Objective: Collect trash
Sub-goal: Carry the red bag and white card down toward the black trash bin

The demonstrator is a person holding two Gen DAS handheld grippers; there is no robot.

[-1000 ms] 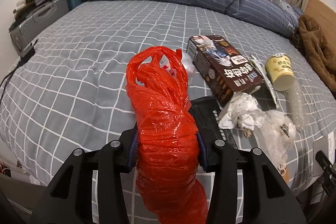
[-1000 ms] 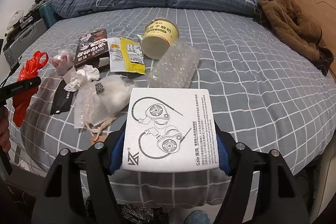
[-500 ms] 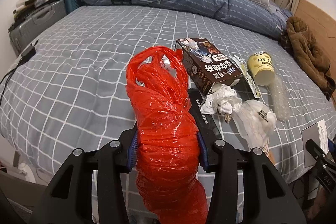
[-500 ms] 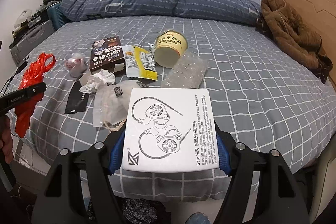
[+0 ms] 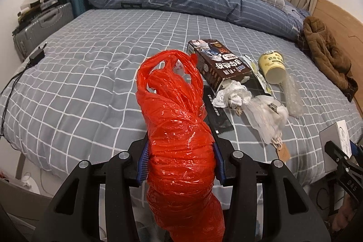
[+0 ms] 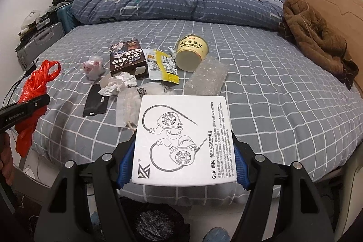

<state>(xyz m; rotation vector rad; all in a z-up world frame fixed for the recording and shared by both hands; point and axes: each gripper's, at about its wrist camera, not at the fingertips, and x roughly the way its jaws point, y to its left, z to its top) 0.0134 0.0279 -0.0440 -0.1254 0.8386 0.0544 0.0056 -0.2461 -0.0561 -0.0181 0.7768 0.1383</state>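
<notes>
The left tool pinches a red bag, which hides the bed behind it. The right tool pinches a white box, covering part of a clear pouch.

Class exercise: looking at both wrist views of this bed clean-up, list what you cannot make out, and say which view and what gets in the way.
- What the red bag holds: left wrist view, its crumpled plastic is opaque.
- The pink item: left wrist view, the red bag covers nearly all of it.
- The white box's contents: right wrist view, only its printed lid shows.
- The dark bag on the floor: right wrist view, box and gripper cover it and the bottom edge cuts it.
</notes>
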